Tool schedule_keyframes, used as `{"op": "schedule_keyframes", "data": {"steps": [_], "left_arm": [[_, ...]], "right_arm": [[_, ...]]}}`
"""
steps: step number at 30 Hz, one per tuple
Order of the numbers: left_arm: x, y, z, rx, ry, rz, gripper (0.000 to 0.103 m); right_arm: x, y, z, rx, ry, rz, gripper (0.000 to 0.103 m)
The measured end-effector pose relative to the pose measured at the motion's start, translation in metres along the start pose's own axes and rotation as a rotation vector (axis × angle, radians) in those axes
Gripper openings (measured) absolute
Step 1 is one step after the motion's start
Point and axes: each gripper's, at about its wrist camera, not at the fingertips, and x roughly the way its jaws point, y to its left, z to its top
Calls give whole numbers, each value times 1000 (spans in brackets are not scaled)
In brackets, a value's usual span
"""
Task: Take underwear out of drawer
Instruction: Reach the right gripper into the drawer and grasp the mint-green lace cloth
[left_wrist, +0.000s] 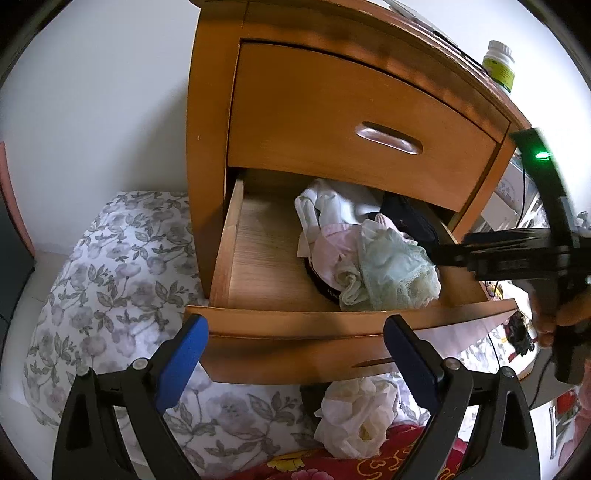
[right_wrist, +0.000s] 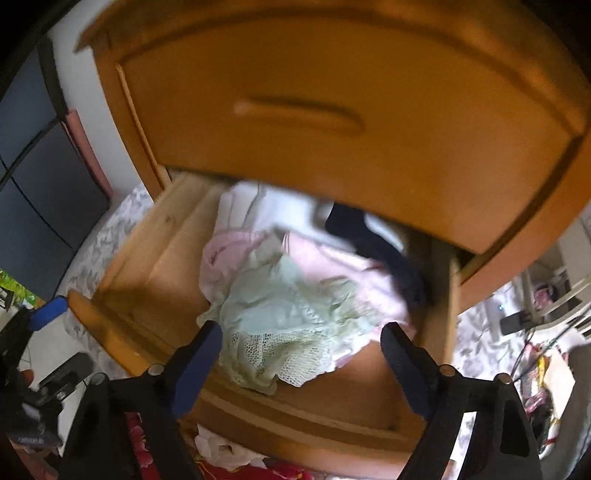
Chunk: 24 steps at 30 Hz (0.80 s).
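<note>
The lower drawer (left_wrist: 258, 317) of a wooden nightstand is pulled out. Inside lies a heap of underwear: a pale green lace piece (left_wrist: 395, 273) (right_wrist: 288, 317) on top, pink (left_wrist: 332, 251) and white (left_wrist: 340, 206) pieces behind, a dark one (left_wrist: 410, 218) at the back right. My left gripper (left_wrist: 295, 332) is open, in front of the drawer front, holding nothing. My right gripper (right_wrist: 301, 336) is open, hovering over the drawer's front edge just before the green piece; in the left wrist view its arm reaches in from the right (left_wrist: 458, 254). A white garment (left_wrist: 354, 413) lies on the bed below.
The upper drawer (left_wrist: 362, 122) is closed and overhangs the back of the open one. A floral pillow (left_wrist: 110, 288) lies left of the nightstand, a red patterned blanket (left_wrist: 388, 465) below. A green-labelled bottle (left_wrist: 498, 66) stands on top. Cables and clutter sit at the right.
</note>
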Motion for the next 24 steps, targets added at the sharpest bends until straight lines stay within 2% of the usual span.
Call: {"op": "schedule_keyframes", "data": {"steps": [10, 15, 18, 24], "left_arm": [[-1, 1, 0, 5, -3, -10, 96], [0, 2, 0, 7, -5, -11, 96], [0, 2, -1, 9, -5, -12, 96], [0, 2, -1, 11, -5, -12, 96]], "right_arm": [[46, 20, 8, -46, 139, 19, 79], [56, 33, 10, -83, 171, 18, 76], [63, 38, 11, -97, 189, -3, 75], [76, 46, 13, -129, 221, -62, 64]]}}
